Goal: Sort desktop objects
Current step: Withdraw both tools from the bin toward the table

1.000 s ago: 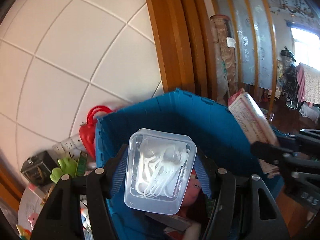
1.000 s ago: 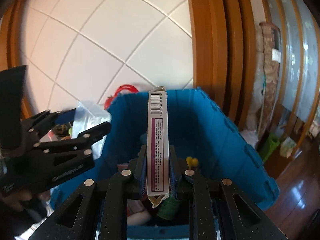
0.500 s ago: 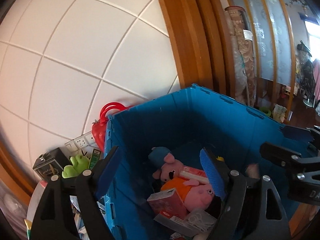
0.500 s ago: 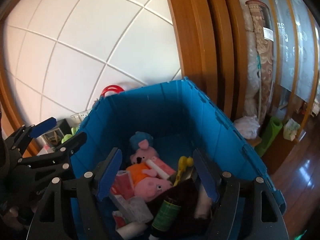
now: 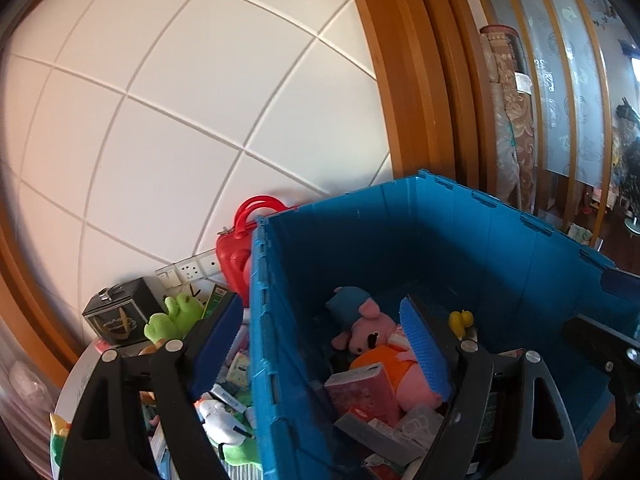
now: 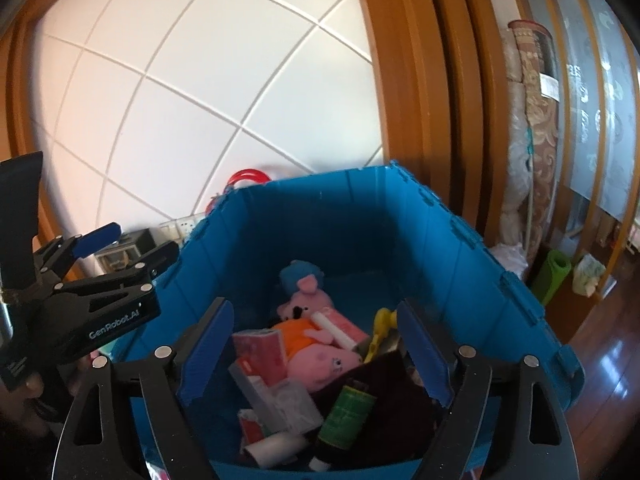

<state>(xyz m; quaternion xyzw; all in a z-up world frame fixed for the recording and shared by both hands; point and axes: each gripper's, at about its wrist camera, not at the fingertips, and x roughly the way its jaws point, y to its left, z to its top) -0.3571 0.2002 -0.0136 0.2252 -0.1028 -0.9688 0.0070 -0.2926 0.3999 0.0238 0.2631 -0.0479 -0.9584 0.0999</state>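
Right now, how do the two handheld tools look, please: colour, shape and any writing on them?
Both are black plastic frames with triangular cut-outs and silver screw heads. Each finger carries a blue ribbed pad. The right tool shows this plainly in its own view. The left tool, seen from the side there, bears white lettering "GenRobot.AI" on its body. No cables or sleeves are visible.

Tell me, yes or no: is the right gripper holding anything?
No, the right gripper holds nothing; its jaws are opening above the blue bin.
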